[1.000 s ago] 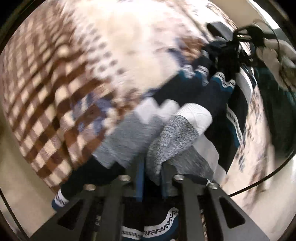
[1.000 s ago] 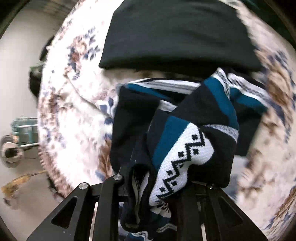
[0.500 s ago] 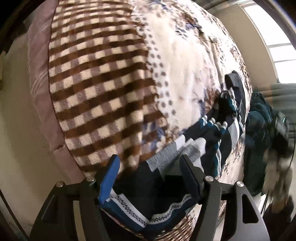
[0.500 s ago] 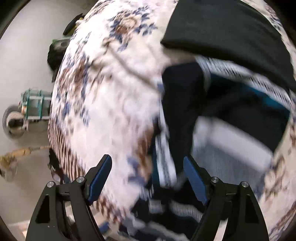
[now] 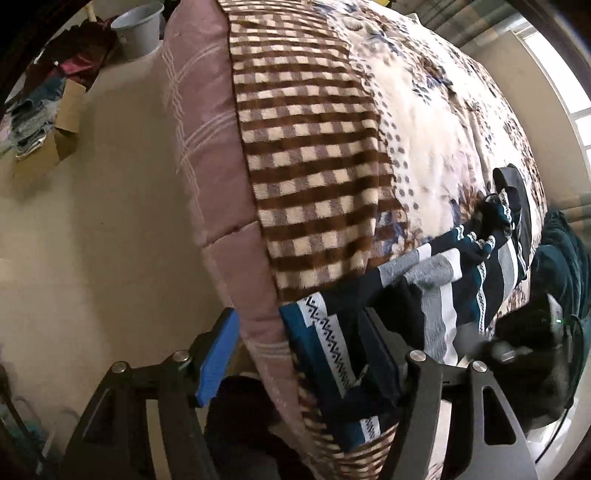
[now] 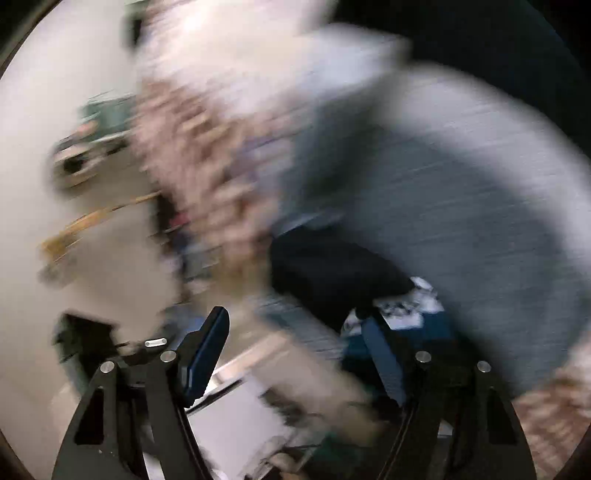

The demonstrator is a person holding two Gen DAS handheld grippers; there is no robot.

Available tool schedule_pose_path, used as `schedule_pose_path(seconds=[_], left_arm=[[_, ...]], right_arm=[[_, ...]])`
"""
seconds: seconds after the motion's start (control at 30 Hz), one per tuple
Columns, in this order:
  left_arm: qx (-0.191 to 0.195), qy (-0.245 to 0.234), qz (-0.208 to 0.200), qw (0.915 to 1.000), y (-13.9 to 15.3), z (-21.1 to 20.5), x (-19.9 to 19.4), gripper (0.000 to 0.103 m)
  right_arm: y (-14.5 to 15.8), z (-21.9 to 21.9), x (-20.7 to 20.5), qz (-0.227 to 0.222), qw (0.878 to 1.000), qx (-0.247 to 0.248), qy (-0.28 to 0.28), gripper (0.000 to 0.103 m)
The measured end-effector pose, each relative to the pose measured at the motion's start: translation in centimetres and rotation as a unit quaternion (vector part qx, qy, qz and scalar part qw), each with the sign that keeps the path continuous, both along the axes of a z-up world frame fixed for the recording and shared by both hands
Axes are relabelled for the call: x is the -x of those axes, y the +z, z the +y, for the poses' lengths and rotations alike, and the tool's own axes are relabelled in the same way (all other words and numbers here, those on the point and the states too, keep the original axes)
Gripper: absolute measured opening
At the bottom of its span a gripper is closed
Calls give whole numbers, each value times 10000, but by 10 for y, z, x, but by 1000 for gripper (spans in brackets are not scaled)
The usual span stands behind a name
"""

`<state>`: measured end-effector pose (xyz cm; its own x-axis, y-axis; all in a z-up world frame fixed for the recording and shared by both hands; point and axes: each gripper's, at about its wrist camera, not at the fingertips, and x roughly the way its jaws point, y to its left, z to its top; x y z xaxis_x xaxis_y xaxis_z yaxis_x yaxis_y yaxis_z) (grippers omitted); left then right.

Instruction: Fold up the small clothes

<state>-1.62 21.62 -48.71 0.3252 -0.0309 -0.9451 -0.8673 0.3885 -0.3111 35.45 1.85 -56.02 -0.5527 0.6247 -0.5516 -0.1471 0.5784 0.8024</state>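
Navy-and-teal patterned knit garment (image 5: 436, 288) lies doubled on the near right edge of the floral plush blanket (image 5: 424, 110), fold likely unfinished; left gripper (image 5: 299, 343) empty, jaws apart; right gripper (image 6: 295, 350) closing on nothing.

The left tool (image 5: 303, 354) points steeply down over the edge of a bed (image 5: 207, 147), its blue-padded fingers (image 5: 218, 354) spread apart and pressing on nothing. Between them lie the mauve quilt edge and one end of a striped sweater (image 5: 439, 288), navy, teal, grey and white with zigzag bands. The sweater stretches away to the right across a brown-checked, flowered blanket (image 5: 310, 147). On the floor (image 5: 92, 240) at upper left stand a grey bucket (image 5: 138, 27) and a cardboard box (image 5: 62, 125) beside heaped clothes.
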Motion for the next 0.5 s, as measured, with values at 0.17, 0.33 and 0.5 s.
schedule_pose_path(seconds=[0.17, 0.33, 0.5], left_arm=[[121, -490, -287, 9983, -3, -16, -33, 65], [279, -922, -444, 9944, -21, -39, -80, 65], [-385, -2010, 813, 9755, -59, -54, -118, 65]], right_arm=[[34, -44, -15, -73, 9979, -444, -464, 77], [48, -160, -50, -824, 9875, 550, -1227, 77], [23, -234, -59, -550, 9749, 1113, -1850, 77]])
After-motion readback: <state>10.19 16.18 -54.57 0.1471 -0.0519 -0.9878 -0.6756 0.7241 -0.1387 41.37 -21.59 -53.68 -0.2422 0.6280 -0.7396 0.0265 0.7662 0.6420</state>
